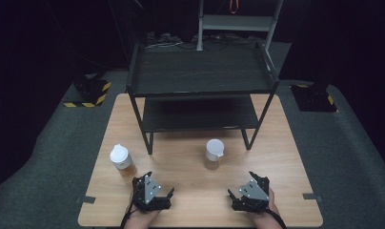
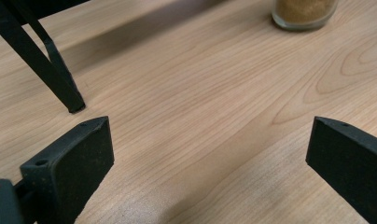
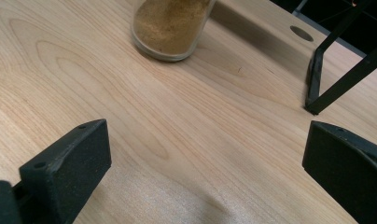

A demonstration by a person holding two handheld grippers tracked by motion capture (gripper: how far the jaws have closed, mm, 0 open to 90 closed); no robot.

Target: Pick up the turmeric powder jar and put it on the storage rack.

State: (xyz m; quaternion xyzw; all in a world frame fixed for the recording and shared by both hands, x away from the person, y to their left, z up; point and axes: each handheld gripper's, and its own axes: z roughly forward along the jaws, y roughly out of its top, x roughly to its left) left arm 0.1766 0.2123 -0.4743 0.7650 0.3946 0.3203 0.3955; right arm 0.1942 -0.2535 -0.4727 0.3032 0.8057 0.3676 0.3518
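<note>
Two lidded jars of brown granules stood upright on the wooden table [image 1: 286, 157], well apart from each other; the left jar [image 1: 121, 161] was placed near the front left leg of the black two-tier shelf [image 1: 200, 71], and the centre jar [image 1: 213, 153] — with a spouted white lid — was set in front of the shelf, between its front legs. Neither jar was touched or held; both shelf tiers were seen bare, so the work was judged not yet begun, with every grasp and any placing still left to do. The left gripper [image 1: 159, 188] was rested near the front edge of the table, just below the left jar, its jaws spread wide with nothing but bare wood between them; in the left gripper view a jar base [image 2: 305, 14] was seen far ahead. The right gripper [image 1: 245, 188] was likewise laid near the front edge, jaws wide and empty — a jar [image 3: 170, 28] was seen ahead of it in the right gripper view, beside a shelf leg [image 3: 317, 79].
</note>
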